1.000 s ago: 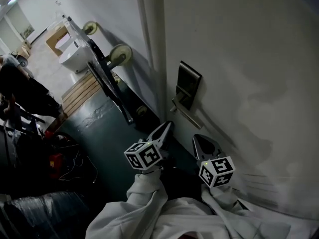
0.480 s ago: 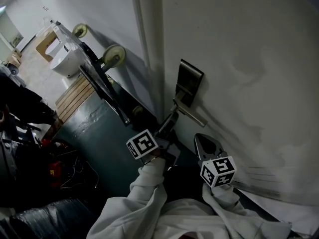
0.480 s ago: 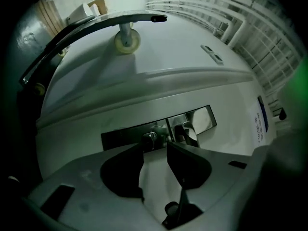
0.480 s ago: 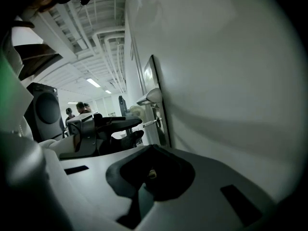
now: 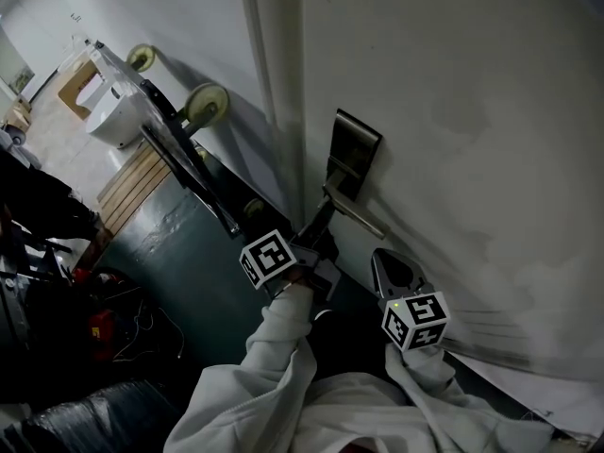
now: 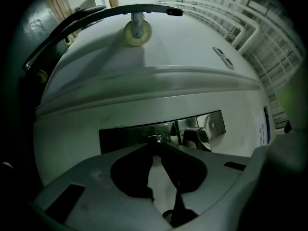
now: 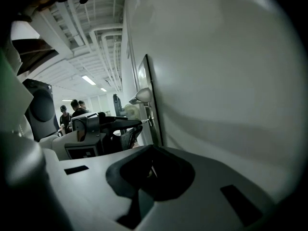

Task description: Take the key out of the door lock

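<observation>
Head view first: your left gripper [image 5: 327,211] reaches out level to the rectangular brushed-metal lock plate [image 5: 357,149] on the white door [image 5: 453,111]. Its tips sit right under the silver lever handle [image 5: 357,213]. Its black-and-white marker cube [image 5: 267,258] faces up, with your white sleeve [image 5: 283,347] behind it. Your right gripper [image 5: 387,259] sits further along the door, near its face, apart from the plate and tipped slightly down. Off to the left on the dark teal floor [image 5: 189,262] is a black-framed cart with cream wheels [image 5: 206,102].

Left gripper view: the lock plate runs across the picture. A small silver key [image 6: 155,138] sticks out of it, just beside the root of the lever handle. Your jaws have just been closing, and their tips now pinch the key's head — behind the tips there is only a narrow wedge of gap, with nothing else in it. The key is seated in the lock.

Right gripper view: these jaws are together with nothing between them. Past them you see the left gripper side-on, its tip on the key, the key's shaft running into the plate below the handle. A few people [image 7: 72,107] stand far back — too small to make out more.
</observation>
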`<action>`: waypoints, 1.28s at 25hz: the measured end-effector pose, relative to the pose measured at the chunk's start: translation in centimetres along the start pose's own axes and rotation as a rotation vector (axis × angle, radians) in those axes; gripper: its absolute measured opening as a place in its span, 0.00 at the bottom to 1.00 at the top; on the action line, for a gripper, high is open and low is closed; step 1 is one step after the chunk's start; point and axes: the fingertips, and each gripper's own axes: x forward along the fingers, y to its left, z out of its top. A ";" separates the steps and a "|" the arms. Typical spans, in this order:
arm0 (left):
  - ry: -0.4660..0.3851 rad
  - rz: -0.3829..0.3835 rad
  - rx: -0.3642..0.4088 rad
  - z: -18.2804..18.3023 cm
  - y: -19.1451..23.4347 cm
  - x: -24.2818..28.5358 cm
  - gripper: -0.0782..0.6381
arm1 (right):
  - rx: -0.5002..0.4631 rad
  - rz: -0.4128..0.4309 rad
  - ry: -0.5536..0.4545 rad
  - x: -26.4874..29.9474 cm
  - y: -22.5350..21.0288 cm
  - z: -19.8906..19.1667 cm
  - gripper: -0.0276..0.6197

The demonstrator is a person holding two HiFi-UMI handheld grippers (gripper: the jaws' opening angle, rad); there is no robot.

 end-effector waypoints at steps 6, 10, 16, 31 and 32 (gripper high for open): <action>-0.030 -0.038 -0.037 0.1 -0.4 0.1 0.15 | -0.003 -0.007 0.003 -0.1 -0.4 -0.1 0.12; -0.038 0.000 -0.021 0.0 -0.3 0.0 0.15 | -0.007 0.002 0.006 0.0 -0.2 0.0 0.12; -0.039 0.008 -0.028 0.0 -0.3 -0.2 0.15 | -0.011 0.010 0.013 0.0 0.1 -0.3 0.12; -0.055 -0.012 -0.075 -0.2 -0.4 -2.1 0.14 | -0.018 0.028 0.017 -0.7 0.4 -0.5 0.12; -0.056 -0.017 -0.074 -0.2 -0.5 -2.3 0.14 | -0.017 0.030 0.019 -0.7 0.4 -0.6 0.12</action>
